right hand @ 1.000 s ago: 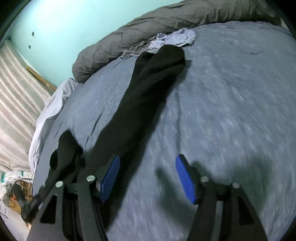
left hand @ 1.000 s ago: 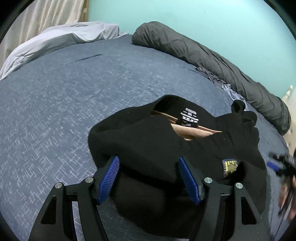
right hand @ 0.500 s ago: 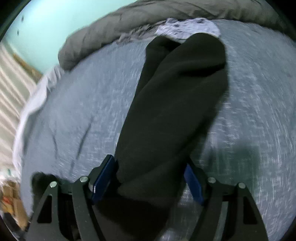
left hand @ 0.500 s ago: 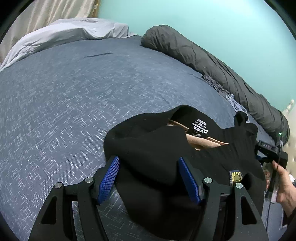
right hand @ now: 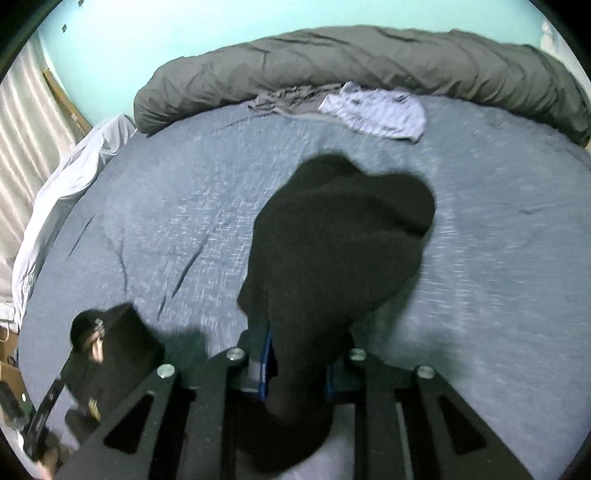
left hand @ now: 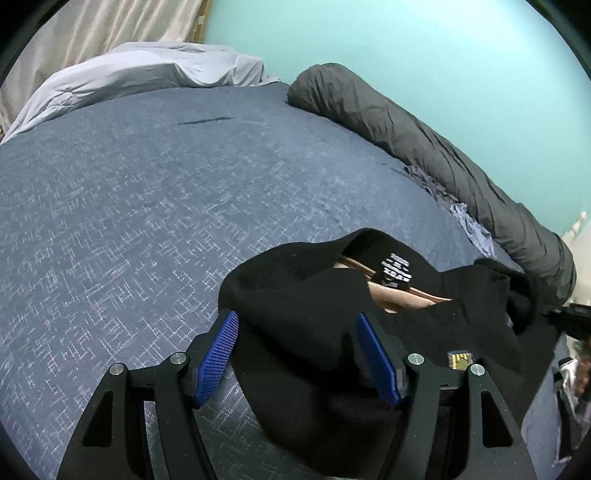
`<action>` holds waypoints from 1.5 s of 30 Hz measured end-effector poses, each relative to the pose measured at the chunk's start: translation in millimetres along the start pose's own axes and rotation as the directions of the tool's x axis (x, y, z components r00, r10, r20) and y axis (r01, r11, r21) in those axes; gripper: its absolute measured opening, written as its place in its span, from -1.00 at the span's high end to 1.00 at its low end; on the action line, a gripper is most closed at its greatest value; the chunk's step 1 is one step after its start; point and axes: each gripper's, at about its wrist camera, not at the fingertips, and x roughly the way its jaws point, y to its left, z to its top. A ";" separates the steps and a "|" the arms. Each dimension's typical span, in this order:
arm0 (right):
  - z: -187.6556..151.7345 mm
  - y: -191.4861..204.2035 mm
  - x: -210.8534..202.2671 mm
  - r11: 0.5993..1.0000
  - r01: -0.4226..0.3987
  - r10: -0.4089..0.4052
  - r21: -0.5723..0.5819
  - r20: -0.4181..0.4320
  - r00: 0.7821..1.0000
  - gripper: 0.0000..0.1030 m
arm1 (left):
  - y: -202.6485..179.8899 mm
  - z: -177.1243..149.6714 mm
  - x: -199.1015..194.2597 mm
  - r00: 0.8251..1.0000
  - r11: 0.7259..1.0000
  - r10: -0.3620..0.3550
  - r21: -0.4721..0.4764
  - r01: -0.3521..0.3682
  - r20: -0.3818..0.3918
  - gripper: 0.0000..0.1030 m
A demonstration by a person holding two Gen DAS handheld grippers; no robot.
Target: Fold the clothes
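Closest to both cameras is the bed, covered in a blue-grey sheet (left hand: 155,206) with a pale crosshatch pattern, mostly flat with a few creases on the right wrist cam. The black hoodie (left hand: 310,317) lies on it near the edge, bunched up, neck opening facing up with a white printed label (left hand: 397,271) and some tan lining showing inside, plus a small yellow patch (left hand: 460,360) lower down.

Further back, a rumpled pale blue cloth (right hand: 384,112) and a bit of grey fabric sit next to a long rolled dark grey duvet (right hand: 369,59) running along the far side. A light grey blanket (left hand: 140,74) is heaped at another edge. Behind all that there's a turquoise wall (left hand: 424,48) and beige curtains (left hand: 96,33).

Tongs: the left gripper (left hand: 299,360) is spread wide, its 2 blue pads either side of a fold of the hoodie body, the cloth lying loose between them and not squeezed. The right gripper (right hand: 297,363) is closing, its jaws narrow and pinching the black sleeve (right hand: 340,236), which stretches away from the fingers over the sheet. The picture's blurry, so whether the far end of it touches the bed I can't tell.
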 end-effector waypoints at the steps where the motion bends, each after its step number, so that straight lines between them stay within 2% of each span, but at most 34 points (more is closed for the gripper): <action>1: -3.0 -4.6 -16.6 1.000 0.010 -0.010 -0.009 0.002 1.000 0.61 | -0.6 -0.9 -1.3 1.000 1.000 -0.001 0.001 0.001 0.001 -0.37; 7: -26.6 -32.7 -93.0 0.999 0.047 -0.048 0.027 0.017 0.999 0.62 | -4.2 -1.8 -9.1 1.000 1.000 -0.004 0.011 0.004 0.021 -0.37; 13: -57.7 -65.2 -146.3 0.989 0.148 -0.147 0.031 -0.025 0.989 0.62 | -9.1 -2.9 -6.5 1.000 0.999 -0.029 0.019 0.029 0.002 -0.37; 18: -77.4 -102.4 -117.6 0.972 0.230 -0.223 0.047 -0.121 0.967 0.60 | -25.8 -8.8 5.4 0.995 0.994 -0.081 0.063 0.084 -0.058 -0.40; 21: -88.5 -128.4 -89.0 0.959 0.265 -0.244 0.102 -0.181 0.953 0.44 | -35.9 -10.4 12.1 0.993 0.991 -0.084 0.100 0.092 -0.087 -0.58; 23: -93.9 -141.7 -76.7 0.946 0.295 -0.266 0.131 -0.203 0.942 0.36 | -39.2 -10.7 14.8 0.993 0.990 -0.082 0.103 0.091 -0.091 -0.58; 25: -93.9 -146.1 -82.4 0.932 0.334 -0.307 0.143 -0.179 0.935 -0.01 | -39.9 -9.4 13.7 0.993 0.991 -0.084 0.099 0.091 -0.079 -0.58; 28: -91.2 -144.9 -105.7 0.909 0.388 -0.375 0.150 -0.105 0.921 -0.08 | -39.5 -7.0 10.2 0.995 0.992 -0.081 0.096 0.086 -0.054 -0.58; 31: -90.0 -128.1 -118.8 0.923 0.354 -0.353 0.148 -0.038 0.935 -0.09 | -39.2 -6.4 10.6 0.994 0.992 -0.091 0.087 0.096 -0.056 -0.58; 33: -87.1 -109.9 -113.4 0.945 0.307 -0.307 0.117 -0.011 0.952 -0.11 | -41.0 -7.5 9.7 0.994 0.990 -0.096 0.095 0.102 -0.060 -0.58; 35: -85.9 -90.8 -97.9 0.976 0.201 -0.201 0.087 -0.017 0.980 -0.15 | -43.6 -8.2 7.6 0.993 0.988 -0.105 0.111 0.111 -0.060 -0.58; 37: -84.1 -66.8 -72.3 0.994 0.092 -0.090 0.051 -0.045 0.995 -0.19 | -47.7 -9.2 6.0 0.991 0.984 -0.114 0.133 0.122 -0.063 -0.58; 40: -81.9 -37.1 -30.4 0.998 -0.053 0.056 0.032 -0.121 0.991 -0.27 | -52.6 -11.6 7.2 0.986 0.975 -0.144 0.158 0.156 -0.085 -0.58; 45: -82.3 -7.4 23.5 0.992 -0.120 0.124 0.032 -0.191 0.974 -0.31 | -59.9 -16.7 18.1 0.979 0.962 -0.166 0.198 0.187 -0.118 -0.58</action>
